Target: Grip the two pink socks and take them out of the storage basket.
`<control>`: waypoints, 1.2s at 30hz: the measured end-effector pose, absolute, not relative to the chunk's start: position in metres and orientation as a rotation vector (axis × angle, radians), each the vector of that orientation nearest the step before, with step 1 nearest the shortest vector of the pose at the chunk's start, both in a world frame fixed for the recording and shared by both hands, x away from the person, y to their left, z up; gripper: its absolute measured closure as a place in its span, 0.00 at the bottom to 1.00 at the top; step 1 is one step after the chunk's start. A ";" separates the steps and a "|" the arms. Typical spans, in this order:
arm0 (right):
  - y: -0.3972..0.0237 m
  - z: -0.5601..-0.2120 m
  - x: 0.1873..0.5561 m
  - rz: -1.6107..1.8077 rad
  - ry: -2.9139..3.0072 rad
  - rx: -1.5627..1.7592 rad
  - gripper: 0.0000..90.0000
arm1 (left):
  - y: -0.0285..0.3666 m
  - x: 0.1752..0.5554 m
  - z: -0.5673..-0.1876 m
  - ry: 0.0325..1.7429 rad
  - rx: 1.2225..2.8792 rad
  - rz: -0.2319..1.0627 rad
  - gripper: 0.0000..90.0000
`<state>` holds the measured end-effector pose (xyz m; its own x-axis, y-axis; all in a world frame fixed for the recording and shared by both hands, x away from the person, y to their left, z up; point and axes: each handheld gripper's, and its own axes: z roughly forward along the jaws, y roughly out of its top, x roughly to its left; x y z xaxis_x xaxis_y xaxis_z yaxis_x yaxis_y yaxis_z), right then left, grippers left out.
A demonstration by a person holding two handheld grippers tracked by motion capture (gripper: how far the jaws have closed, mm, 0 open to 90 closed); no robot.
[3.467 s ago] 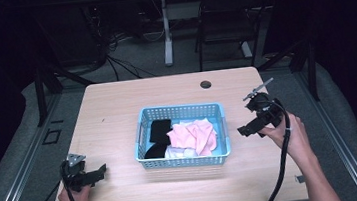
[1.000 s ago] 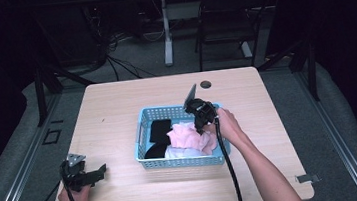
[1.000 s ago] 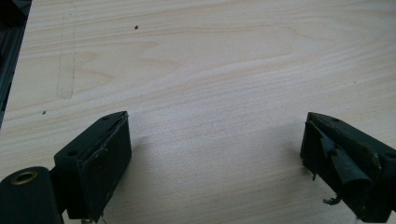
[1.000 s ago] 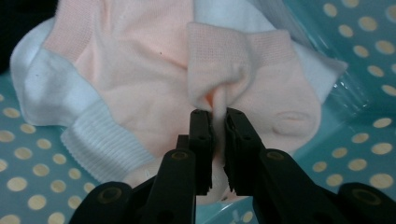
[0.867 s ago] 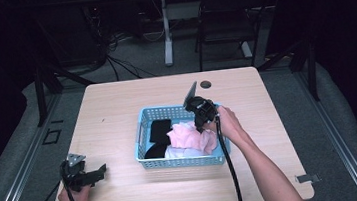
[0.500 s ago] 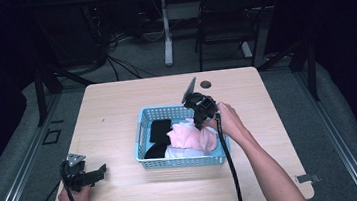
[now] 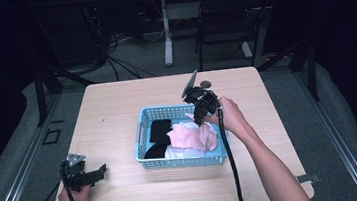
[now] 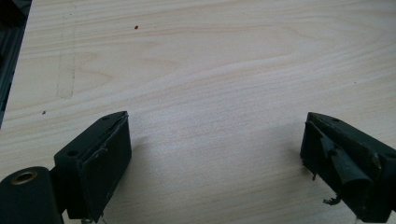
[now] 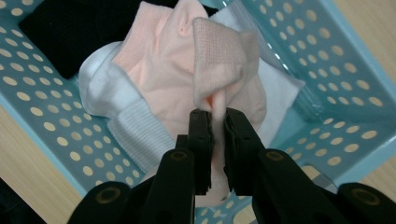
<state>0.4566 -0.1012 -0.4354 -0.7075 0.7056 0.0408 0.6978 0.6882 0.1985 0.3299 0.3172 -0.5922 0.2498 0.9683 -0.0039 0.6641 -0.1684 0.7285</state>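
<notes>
Pink knit sock (image 9: 219, 60), perforated plastic basket (image 9: 336, 74)

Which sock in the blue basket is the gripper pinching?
The pink sock. The right gripper is shut on a fold of it, while the white sock and the black sock lie untouched beneath.

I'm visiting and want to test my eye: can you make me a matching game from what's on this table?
Things:
1. pink sock
2. black cloth
3. basket
4. left hand-held gripper

States:
A. light blue, full of holes
B. jaws wide apart over bare wood
C. pinched between the jaws of the right hand-held gripper
D. lying at the basket's left end

Pairs: 1-C, 2-D, 3-A, 4-B
</notes>
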 end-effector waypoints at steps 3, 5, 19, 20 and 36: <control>-0.102 -0.429 0.456 0.319 2.849 1.183 0.91 | 0.317 0.330 -0.592 1.482 1.909 0.636 0.10; -0.103 -0.425 0.455 0.320 2.845 1.177 0.91 | 0.317 0.330 -0.592 1.484 1.909 0.638 0.10; -0.106 -0.396 0.451 0.341 2.825 1.154 0.90 | 0.317 0.330 -0.592 1.482 1.908 0.638 0.10; -0.108 -0.392 0.450 0.357 2.820 1.149 0.91 | 0.317 0.330 -0.592 1.482 1.909 0.638 0.10; -0.128 -0.364 0.445 0.397 2.770 1.172 0.90 | 0.317 0.330 -0.592 1.482 1.908 0.638 0.10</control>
<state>0.4445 -0.1278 -0.3638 -0.6965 0.7175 0.0023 0.6893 0.6682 0.2801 0.3299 0.3171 -0.5924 0.2492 0.9684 -0.0042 0.6625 -0.1673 0.7301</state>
